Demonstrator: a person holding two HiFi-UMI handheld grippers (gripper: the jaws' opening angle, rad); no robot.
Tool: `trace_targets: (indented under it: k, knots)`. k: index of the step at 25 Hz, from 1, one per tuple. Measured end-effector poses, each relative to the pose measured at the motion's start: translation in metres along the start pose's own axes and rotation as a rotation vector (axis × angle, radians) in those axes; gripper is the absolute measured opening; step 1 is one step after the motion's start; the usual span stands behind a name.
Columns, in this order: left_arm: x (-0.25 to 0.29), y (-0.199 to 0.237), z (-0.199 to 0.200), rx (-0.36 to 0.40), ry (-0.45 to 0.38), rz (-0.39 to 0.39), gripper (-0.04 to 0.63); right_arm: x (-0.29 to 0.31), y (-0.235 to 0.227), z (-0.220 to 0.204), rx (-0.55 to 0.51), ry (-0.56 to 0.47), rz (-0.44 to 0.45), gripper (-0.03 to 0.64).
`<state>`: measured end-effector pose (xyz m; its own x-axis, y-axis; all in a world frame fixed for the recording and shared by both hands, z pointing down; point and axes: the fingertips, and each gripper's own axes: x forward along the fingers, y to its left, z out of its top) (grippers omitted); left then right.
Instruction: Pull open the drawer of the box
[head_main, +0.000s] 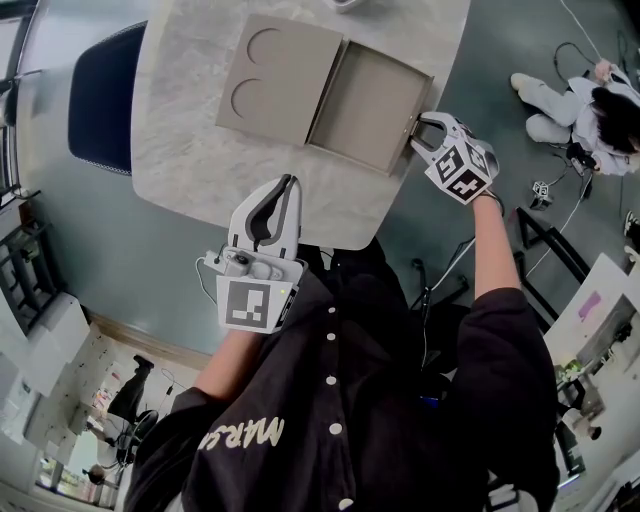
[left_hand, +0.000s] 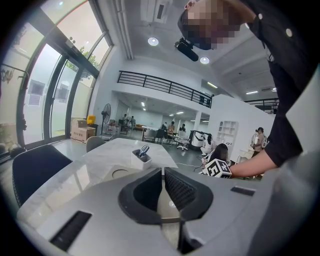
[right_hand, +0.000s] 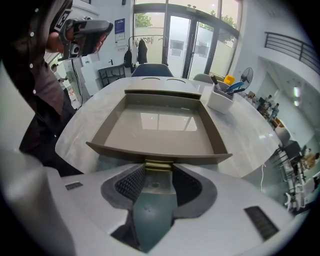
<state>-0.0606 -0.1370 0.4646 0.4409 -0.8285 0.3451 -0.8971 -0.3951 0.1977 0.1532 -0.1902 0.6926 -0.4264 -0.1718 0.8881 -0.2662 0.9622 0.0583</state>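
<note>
Flat taupe box (head_main: 280, 75) is seen lying on the pale marble surface (head_main: 180, 150), w/ two round recesses in its top; its drawer (head_main: 372, 105) is drawn well out toward the person's R side, one end tucked under the box top. The drawer is found empty; only window reflections are shown on its smooth floor in the right gripper view. A small brass-coloured handle (right_hand: 159, 166) is fixed at the middle of the drawer's front wall; the right gripper (head_main: 418, 128) is set on it, jaws closed against both sides of the handle, w/ nothing else between them. The left gripper (head_main: 288, 183) is held over the near edge of the surface, apart from box & drawer; its jaws are brought together, nothing gripped. A white holder (right_hand: 219, 99) is stood on the surface near the drawer's R wall in the right gripper view, not touching it; blue-handled items & a dark one are stuck upright in it, exact kind not made out. A dark blue chair (head_main: 105, 95) is placed at the L side of the surface.
</note>
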Motion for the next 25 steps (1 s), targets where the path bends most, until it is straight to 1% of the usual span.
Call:
trace_targets:
  k: [3, 8, 11, 13, 15, 18, 19, 22, 25]
  knots:
    - [-0.003, -0.002, -0.004, -0.011, 0.019, 0.001, 0.026, 0.000, 0.001, 0.000, -0.008, 0.005, -0.002, 0.164]
    - [-0.004, -0.004, 0.001, 0.007, -0.008, -0.004, 0.026, 0.001, 0.000, 0.000, -0.006, 0.013, -0.027, 0.168]
    - [-0.004, -0.005, 0.005, 0.013, -0.019, -0.010, 0.026, -0.006, 0.001, 0.001, 0.024, 0.004, -0.047, 0.172]
    - [-0.005, -0.007, 0.012, 0.021, -0.034, -0.015, 0.026, -0.018, 0.002, 0.006, 0.074, -0.035, -0.070, 0.170]
    - [-0.006, -0.009, 0.021, 0.034, -0.051, -0.020, 0.026, -0.037, -0.001, 0.023, 0.160, -0.124, -0.118, 0.139]
    - [-0.009, -0.010, 0.036, 0.052, -0.078, -0.023, 0.026, -0.077, -0.008, 0.066, 0.308, -0.314, -0.208, 0.025]
    - [-0.010, -0.011, 0.041, 0.056, -0.086, -0.024, 0.026, -0.092, -0.007, 0.080, 0.348, -0.371, -0.228, 0.006]
    - [-0.015, -0.013, 0.059, 0.067, -0.117, -0.037, 0.026, -0.133, -0.003, 0.120, 0.425, -0.512, -0.280, -0.001]
    - [-0.017, -0.013, 0.078, 0.075, -0.155, -0.048, 0.026, -0.172, -0.002, 0.148, 0.484, -0.626, -0.344, -0.003]
